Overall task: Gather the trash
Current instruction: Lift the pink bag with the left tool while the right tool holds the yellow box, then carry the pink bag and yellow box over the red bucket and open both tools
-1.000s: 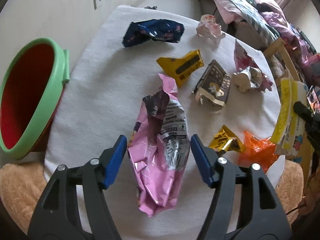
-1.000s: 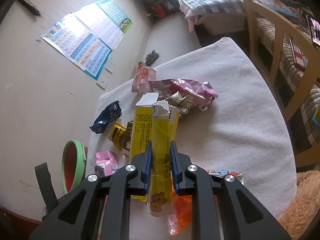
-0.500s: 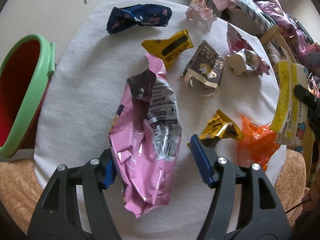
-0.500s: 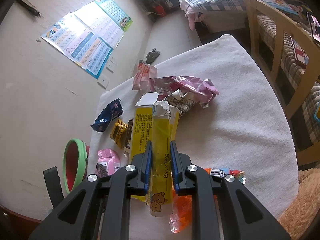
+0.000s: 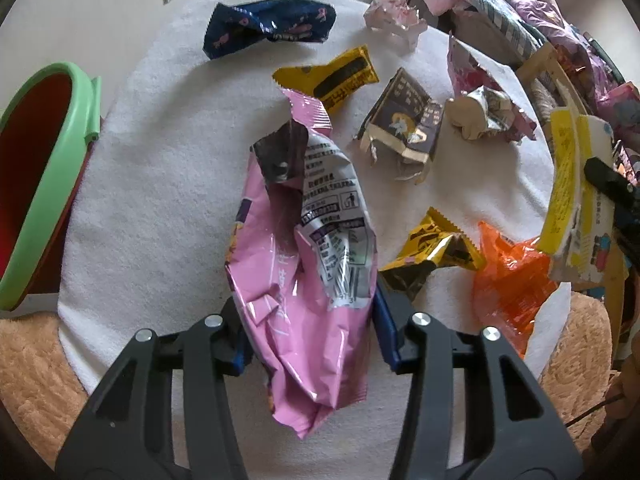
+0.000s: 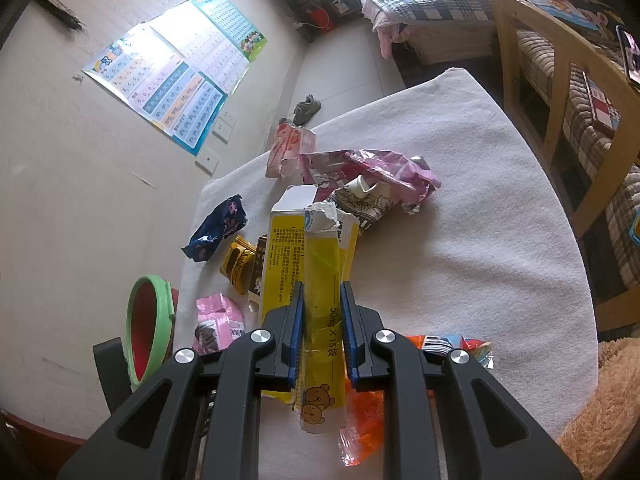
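A long pink snack bag [image 5: 304, 240] lies on the white cloth-covered table [image 5: 160, 184] in the left wrist view. My left gripper [image 5: 312, 336] straddles its lower half. Its jaws are closing, and both blue pads press the bag's sides. In the right wrist view my right gripper [image 6: 322, 320] is shut on a torn yellow box [image 6: 320, 252], held above the table; the box [image 5: 568, 184] also shows at the right of the left wrist view. A red bin with a green rim [image 5: 36, 184] stands off the table's left edge.
Loose on the cloth are a dark blue wrapper [image 5: 268, 26], a yellow wrapper [image 5: 336, 80], a flattened carton [image 5: 408, 124], a gold wrapper [image 5: 432, 252], an orange wrapper [image 5: 508, 280] and a crushed cup [image 5: 480, 112]. A wooden chair [image 6: 560, 80] stands at the right.
My left gripper moved forward along the pink bag and its jaws narrowed until the pads met the bag's sides. The right gripper and its yellow box stayed put.
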### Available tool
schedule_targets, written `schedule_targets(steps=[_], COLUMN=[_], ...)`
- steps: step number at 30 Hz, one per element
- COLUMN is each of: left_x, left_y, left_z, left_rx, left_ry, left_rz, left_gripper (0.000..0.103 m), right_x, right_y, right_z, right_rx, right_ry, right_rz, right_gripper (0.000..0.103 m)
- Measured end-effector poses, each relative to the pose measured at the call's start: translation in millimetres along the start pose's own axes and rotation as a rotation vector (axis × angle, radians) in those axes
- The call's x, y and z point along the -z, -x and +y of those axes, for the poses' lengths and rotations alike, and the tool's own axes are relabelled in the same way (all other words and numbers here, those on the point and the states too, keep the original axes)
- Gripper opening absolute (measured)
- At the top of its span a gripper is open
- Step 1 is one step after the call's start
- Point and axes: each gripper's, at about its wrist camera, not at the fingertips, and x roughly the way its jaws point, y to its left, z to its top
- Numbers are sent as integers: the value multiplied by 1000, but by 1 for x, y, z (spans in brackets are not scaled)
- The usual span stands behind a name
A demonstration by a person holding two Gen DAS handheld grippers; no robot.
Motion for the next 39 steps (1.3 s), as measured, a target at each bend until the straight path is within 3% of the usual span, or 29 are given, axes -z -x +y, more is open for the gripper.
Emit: schedule_targets(steps=[18,39], left_x=[-21,-5], left_y=[81,112], left_z=[10,56], left_rx=[-29,-21], left_ry=[13,89], left_rz=[-264,-358], left_gripper=[46,46], right_x=[-1,21], right_y=[15,4], right_z=[34,125], right_rx=[-39,-41], right_ry=[75,264], right_rz=[-22,18], right_gripper=[17,17])
